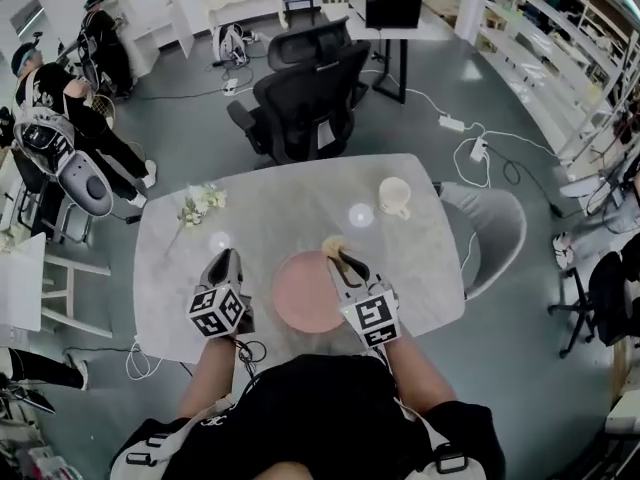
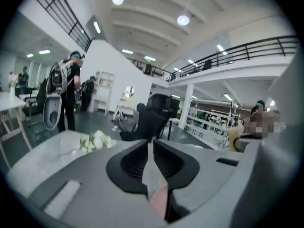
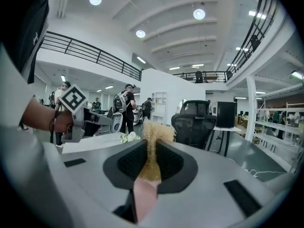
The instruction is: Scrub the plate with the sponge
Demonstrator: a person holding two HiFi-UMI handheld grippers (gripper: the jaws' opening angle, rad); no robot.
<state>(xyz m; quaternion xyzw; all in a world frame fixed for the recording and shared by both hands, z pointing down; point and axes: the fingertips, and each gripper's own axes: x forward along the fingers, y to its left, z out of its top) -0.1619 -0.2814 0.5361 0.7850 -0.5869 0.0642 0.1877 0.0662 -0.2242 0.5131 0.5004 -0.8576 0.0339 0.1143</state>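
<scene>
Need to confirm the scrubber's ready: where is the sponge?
In the head view the sponge sits pinched in the right gripper, at the pink plate's far right rim, near the table's middle.

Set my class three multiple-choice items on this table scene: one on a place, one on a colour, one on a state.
1. Where is the cup? A on the plate; B on the table beyond the plate; C on a chair.
2. The plate's colour? A pink; B blue; C white.
3. The right gripper's jaws are: A open, empty; B shut on the cup; C shut on the sponge.
B, it stands on bare tabletop; A, it shows pink; C, the sponge is pinched between them.
</scene>
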